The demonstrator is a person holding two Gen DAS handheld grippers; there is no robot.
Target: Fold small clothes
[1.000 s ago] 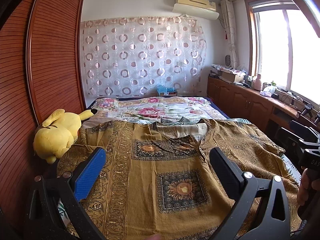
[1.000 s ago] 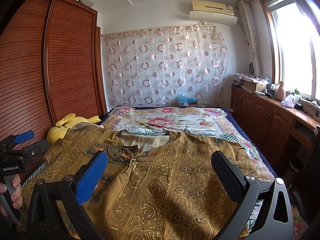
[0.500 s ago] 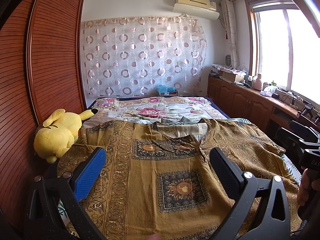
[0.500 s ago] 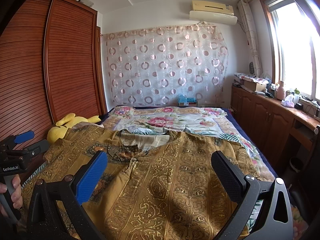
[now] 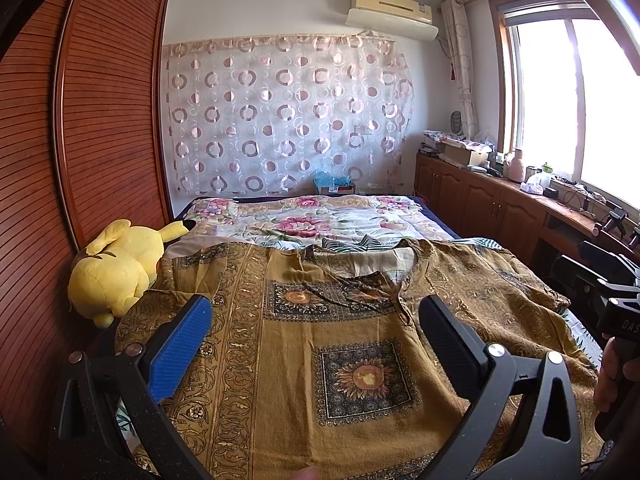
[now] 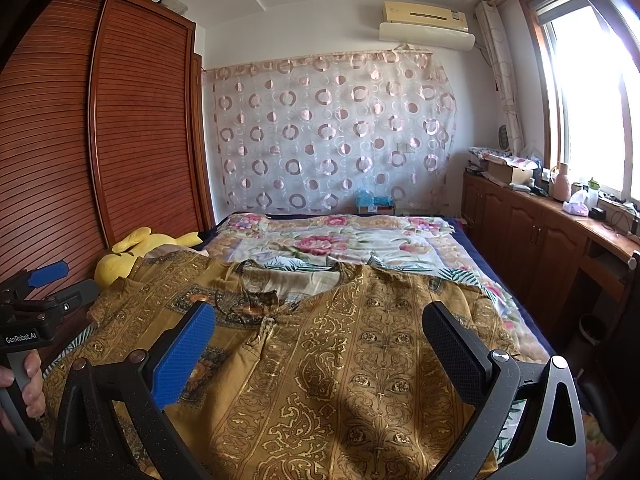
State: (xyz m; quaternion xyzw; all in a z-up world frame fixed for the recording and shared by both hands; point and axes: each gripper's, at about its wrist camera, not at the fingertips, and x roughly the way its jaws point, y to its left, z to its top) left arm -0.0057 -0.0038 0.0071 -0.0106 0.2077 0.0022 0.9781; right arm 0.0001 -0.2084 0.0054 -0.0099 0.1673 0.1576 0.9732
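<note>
A mustard-brown patterned garment (image 5: 320, 344) lies spread flat on the bed, its neckline towards the far end; it also fills the near bed in the right wrist view (image 6: 340, 360). My left gripper (image 5: 316, 312) hovers open above the garment's left half, with nothing between its fingers. My right gripper (image 6: 320, 320) hangs open over the right half, also holding nothing. Each gripper shows at the edge of the other's view, held by a hand: the right gripper (image 5: 616, 300) and the left gripper (image 6: 36, 296).
A floral quilt (image 5: 312, 224) covers the far bed. A yellow plush toy (image 5: 116, 268) sits at the left bed edge beside a slatted wooden wardrobe (image 5: 80, 160). A wooden counter (image 6: 560, 232) with clutter runs under the window on the right.
</note>
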